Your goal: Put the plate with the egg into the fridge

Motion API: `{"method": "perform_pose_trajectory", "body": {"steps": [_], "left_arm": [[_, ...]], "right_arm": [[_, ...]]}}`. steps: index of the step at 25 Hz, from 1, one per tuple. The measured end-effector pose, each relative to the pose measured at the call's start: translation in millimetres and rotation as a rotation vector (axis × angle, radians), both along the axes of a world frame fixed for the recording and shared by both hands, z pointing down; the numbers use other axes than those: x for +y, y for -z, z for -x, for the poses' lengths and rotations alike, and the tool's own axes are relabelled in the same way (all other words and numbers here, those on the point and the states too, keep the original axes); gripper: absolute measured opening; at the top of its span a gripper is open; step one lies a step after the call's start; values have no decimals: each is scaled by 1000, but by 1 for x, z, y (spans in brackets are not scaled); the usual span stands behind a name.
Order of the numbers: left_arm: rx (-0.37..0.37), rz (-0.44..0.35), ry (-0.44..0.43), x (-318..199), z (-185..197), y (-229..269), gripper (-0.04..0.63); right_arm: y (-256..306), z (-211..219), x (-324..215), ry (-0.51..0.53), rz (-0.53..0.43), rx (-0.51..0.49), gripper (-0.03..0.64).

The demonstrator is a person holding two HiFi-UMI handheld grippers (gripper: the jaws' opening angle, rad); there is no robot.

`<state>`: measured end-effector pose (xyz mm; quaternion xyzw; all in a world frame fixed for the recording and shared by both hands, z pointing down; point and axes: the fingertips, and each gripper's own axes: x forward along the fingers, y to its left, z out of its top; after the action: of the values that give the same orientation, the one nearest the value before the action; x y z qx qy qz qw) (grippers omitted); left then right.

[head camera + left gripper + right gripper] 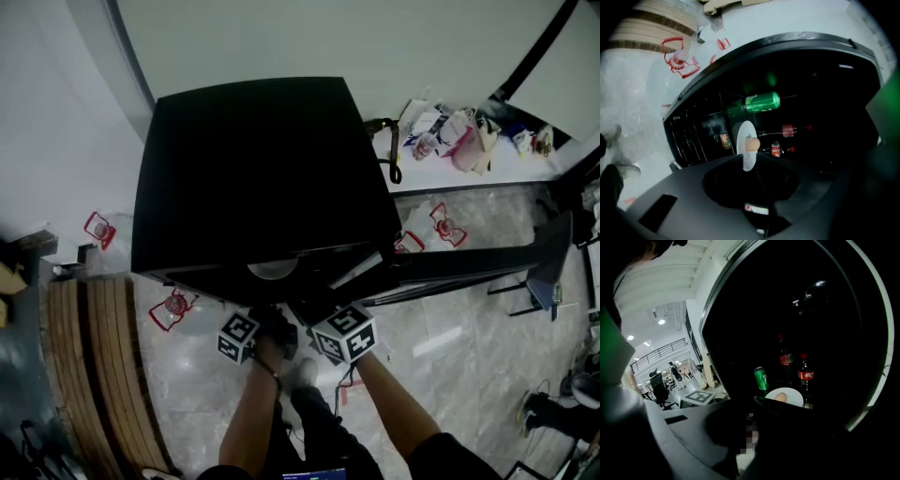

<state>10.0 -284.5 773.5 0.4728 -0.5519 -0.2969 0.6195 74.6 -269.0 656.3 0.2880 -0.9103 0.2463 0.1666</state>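
1. Where it's at: the plate (pixel 743 133) with the egg (pixel 752 144) is already inside the fridge (pixel 244 169). It's close to the front opening, with a green can (pixel 761 102) and 2 cola bottles (pixel 805 373) near it.
2. The left tongs (pixel 750 178) are open. The plate's rim is right at the tips, but the pads aren't pressing on it, so nothing is gripped.
3. The right tongs (pixel 753 416) look drawn nearly together, and I can't spot anything between them. It's pretty dark in there though. They hang at the fridge opening, just beside the left ones.
4. Step in hand, as I read it: getting the left tongs clear of the plate. I'd keep them wide and back straight out along the line they point, with no twisting or lifting. The egg sits loose on the plate, so 1 bump on the rim could send it rolling.
5. From above, the plate looks close to the front lip. I'd check it's resting fully inside before moving on. If it isn't, a gentle push on the rim deeper in beats re-gripping it.
6. The door (pixel 487 261) stands swung wide to the right. To me the job isn't done till it's shut, and the right tongs look closest for that. Swing it slowly so the shelf doesn't jolt.
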Motion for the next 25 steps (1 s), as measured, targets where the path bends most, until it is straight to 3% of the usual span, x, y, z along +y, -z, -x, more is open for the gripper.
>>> {"method": "perform_pose_trajectory", "body": {"steps": [2,5,11,13,19,25], "left_arm": [[-55,-30,-57,15,-5,15,40],[-179,-104,-185,34,-14,49,9],[-648,-334,-463,66,-16,135,8],[-732,-427,-530,74,-24,168,8],[-763,-609,-675,94,-75,236,8],[-747,-757,-835,104,-179,275,8]], "right_arm": [[4,-1,4,-15,-12,-5,30],[17,-2,12,-50,-36,-13,9],[59,-1,45,-132,-114,-18,9],[78,-9,55,-183,-145,-28,8],[127,-59,79,-302,-242,-6,8],[155,-174,92,-409,-317,17,8]]}}
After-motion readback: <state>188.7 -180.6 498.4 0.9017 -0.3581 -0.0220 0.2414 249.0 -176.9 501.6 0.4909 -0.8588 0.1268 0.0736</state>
